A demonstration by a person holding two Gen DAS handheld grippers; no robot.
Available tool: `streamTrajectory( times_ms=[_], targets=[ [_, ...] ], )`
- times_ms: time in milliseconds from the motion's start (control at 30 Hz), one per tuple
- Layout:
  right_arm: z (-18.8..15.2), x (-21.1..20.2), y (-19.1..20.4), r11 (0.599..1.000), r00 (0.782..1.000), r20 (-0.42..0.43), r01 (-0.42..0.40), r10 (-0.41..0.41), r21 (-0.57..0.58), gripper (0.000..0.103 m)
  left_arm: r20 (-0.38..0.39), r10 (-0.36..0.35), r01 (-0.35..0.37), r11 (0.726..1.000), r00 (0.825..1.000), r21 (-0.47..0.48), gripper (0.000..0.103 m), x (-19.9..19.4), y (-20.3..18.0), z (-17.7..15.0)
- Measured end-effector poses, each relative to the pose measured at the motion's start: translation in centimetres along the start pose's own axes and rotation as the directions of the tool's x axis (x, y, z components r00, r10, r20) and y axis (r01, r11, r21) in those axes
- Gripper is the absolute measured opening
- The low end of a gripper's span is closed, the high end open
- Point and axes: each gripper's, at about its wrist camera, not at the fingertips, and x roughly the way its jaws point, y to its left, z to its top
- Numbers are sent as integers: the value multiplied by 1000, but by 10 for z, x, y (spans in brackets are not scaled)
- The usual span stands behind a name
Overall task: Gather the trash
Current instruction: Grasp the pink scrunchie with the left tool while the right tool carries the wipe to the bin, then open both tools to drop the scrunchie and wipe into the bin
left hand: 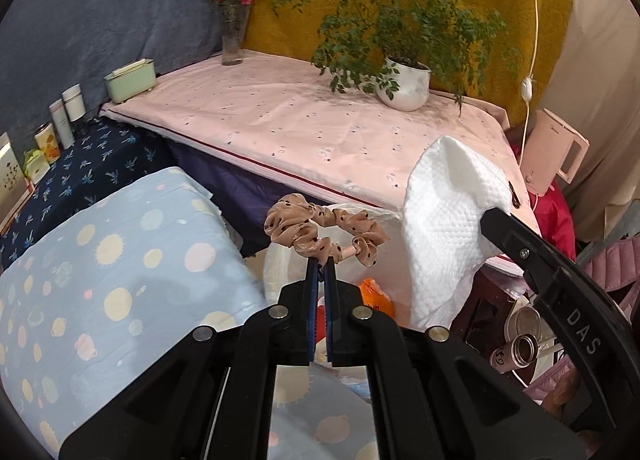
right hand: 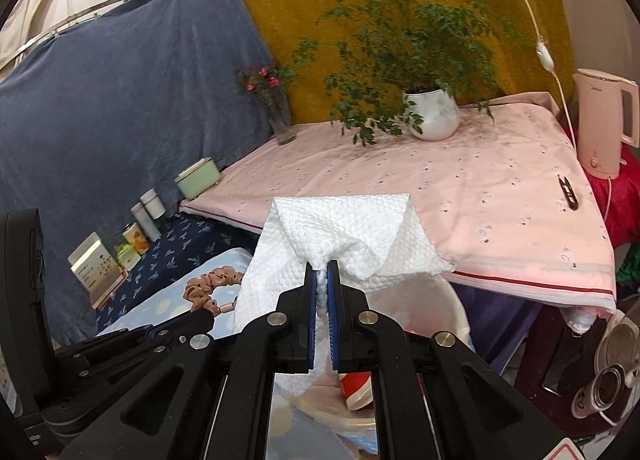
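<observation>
A tan polka-dot scrunchie (left hand: 325, 231) is pinched between the closed jaws of the left gripper (left hand: 321, 260) and is held in the air over a white-lined bin (left hand: 280, 260), beside the planet-print blue cloth (left hand: 120, 260). A white embossed paper towel (right hand: 340, 236) is clamped in the closed jaws of the right gripper (right hand: 322, 266), hanging crumpled above the same bin (right hand: 440, 312), in which orange wrapper scraps (right hand: 356, 388) are seen. Behind both, the pink-covered table (right hand: 480, 196) is occupied by a potted plant (right hand: 432, 116) and a flower vase (right hand: 282, 116).

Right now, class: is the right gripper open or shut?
Shut. The right gripper has its blue pads pinched on a white paper towel, which bunches between them and hangs off the table.
</observation>
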Motion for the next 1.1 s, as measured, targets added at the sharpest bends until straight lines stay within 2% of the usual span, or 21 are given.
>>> streamTrajectory(
  times_ms=[367, 500, 733, 767, 833, 867, 900, 933, 1000, 1100],
  targets=[
    [4, 2, -27, 999, 1000, -9, 5, -5, 50, 6, -36, -48, 50, 997, 998, 52, 3, 23, -27, 3],
    [5, 9, -30, 999, 1000, -15, 17, -16, 46, 6, -59, -58, 61, 996, 997, 64, 3, 34, -28, 4],
    [7, 27, -25, 999, 999, -36, 21, -19, 35, 6, -53, -56, 60, 995, 997, 77, 7, 44, -23, 5],
    [7, 29, -23, 999, 999, -39, 20, -19, 29, 6, -60, -56, 60, 995, 997, 74, 11, 46, -21, 6],
    [9, 35, -19, 1000, 999, -40, 22, -22, 20, 11, -60, -46, 49, 997, 997, 58, 31, 49, -15, 7],
    [9, 36, -18, 999, 999, -33, 31, -30, 21, 12, -56, -37, 39, 998, 998, 48, 53, 49, -12, 8],
    [10, 38, -17, 999, 999, -28, 37, -36, 24, 17, -43, -28, 29, 999, 999, 34, 60, 48, -8, 8],
    [10, 39, -17, 999, 999, -27, 37, -36, 29, 26, -33, -26, 27, 999, 999, 29, 60, 47, -6, 8],
    [11, 39, -18, 999, 999, -20, 33, -32, 43, 34, -35, -11, 12, 1000, 999, 27, 60, 47, 0, 8],
    [12, 39, -15, 999, 999, -19, 37, -37, 34, 39, -37, 5, -4, 1000, 999, 14, 60, 46, 8, 7]
  ],
)
